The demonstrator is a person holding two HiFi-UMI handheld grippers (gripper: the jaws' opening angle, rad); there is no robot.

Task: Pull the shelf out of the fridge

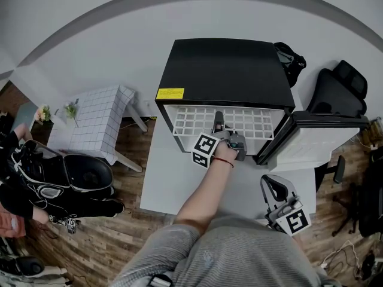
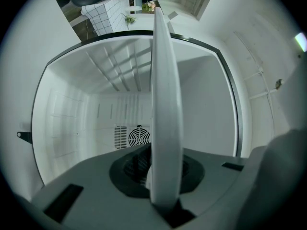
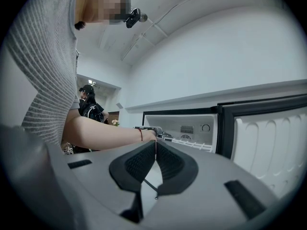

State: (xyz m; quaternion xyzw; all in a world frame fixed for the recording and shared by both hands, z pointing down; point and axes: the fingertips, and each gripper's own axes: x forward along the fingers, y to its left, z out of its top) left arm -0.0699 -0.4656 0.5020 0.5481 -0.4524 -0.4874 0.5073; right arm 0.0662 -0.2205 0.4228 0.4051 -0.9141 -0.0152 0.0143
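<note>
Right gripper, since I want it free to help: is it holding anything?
No, the right gripper shows its fingers pressed together with nothing between them.

1. The shelf (image 1: 191,121) juts from the fridge (image 1: 224,70) mouth over the table (image 1: 164,184), the left gripper (image 1: 219,123) clamped on its front edge.
2. The open door (image 1: 317,137) walls off the mouth's right side; the right gripper (image 1: 270,185), jaws together, hangs near it.
3. Bare table lies free left of the arm (image 1: 206,187).
4. Inside, room runs clear either side of the shelf to the fan grille (image 2: 139,137).
5. A tiled stand (image 1: 99,121) flanks left, a chair (image 1: 341,91) right.
</note>
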